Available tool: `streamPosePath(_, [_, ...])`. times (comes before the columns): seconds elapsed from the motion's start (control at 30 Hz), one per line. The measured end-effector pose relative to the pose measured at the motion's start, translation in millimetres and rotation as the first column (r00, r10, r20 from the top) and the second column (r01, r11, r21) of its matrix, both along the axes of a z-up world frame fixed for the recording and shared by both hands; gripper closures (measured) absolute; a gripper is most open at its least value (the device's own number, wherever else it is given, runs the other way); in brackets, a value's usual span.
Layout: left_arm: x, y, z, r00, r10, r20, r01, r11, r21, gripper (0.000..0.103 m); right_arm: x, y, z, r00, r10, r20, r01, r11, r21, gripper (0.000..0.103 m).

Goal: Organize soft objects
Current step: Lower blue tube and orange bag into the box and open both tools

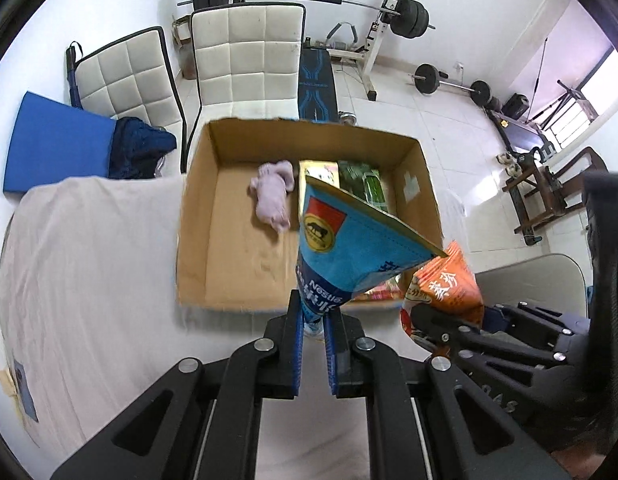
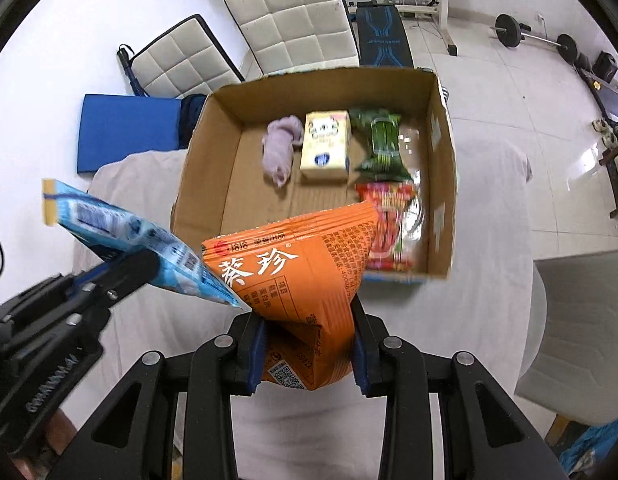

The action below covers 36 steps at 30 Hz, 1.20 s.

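Two grippers are each clamped on a pouch before the cardboard box [image 2: 441, 152]: left gripper [image 1: 314, 322] pinches the blue Nestlé pouch [image 1: 341, 248], right gripper [image 2: 309, 344] the orange snack bag [image 2: 293, 280]. Only the right wrist view fully reveals the red packet [image 2: 389, 224] behind the orange bag.

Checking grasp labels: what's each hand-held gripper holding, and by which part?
Left hand-held gripper pinches the blue pouch by its narrow bottom end. Right hand-held gripper clamps the orange pouch near its lower end.
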State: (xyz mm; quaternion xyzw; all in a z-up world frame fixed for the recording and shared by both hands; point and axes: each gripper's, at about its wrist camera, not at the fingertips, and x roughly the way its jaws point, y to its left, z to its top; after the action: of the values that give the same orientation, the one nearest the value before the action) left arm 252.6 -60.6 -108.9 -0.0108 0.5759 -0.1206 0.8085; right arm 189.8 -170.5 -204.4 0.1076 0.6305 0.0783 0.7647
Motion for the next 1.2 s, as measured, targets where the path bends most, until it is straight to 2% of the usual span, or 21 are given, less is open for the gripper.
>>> streamPosePath(0.17, [43.2, 0.5, -16.9, 0.999, 0.015, -0.037, -0.014, 0.999, 0.037, 0.096, 34.3, 5.6, -16.3, 1.0, 0.001, -0.023, -0.001, 1.0, -0.026, 0.067])
streamPosePath(0.27, [67.1, 4.8, -40.0, 0.995, 0.047, -0.09, -0.044, 0.998, 0.035, 0.096, 55.1, 10.3, -39.7, 0.998, -0.001, -0.056, -0.001, 0.999, -0.041, 0.067])
streamPosePath(0.37, [86.6, 13.4, -66.2, 0.98, 0.092, -0.176, -0.095, 0.995, -0.009, 0.096, 70.3, 13.1, -65.6, 0.995, -0.001, -0.099, -0.004, 0.999, -0.046, 0.067])
streamPosePath(0.6, [109.8, 34.1, -110.6, 0.938, 0.19, -0.29, -0.212, 0.976, -0.048, 0.096, 101.5, 20.3, -121.3, 0.982, 0.013, -0.191, -0.028, 0.996, -0.079, 0.067])
streamPosePath(0.9, [116.5, 42.7, -158.1, 0.902, 0.258, -0.346, -0.274, 0.962, 0.001, 0.096, 115.4, 34.9, -169.5, 0.962, 0.045, -0.269, -0.077, 0.991, -0.109, 0.067])
streamPosePath(1.2, [120.3, 47.0, -168.2, 0.89, 0.289, -0.352, -0.299, 0.954, 0.025, 0.093, 119.0, 45.6, -198.2, 0.943, 0.073, -0.325, -0.104, 0.991, -0.08, 0.065])
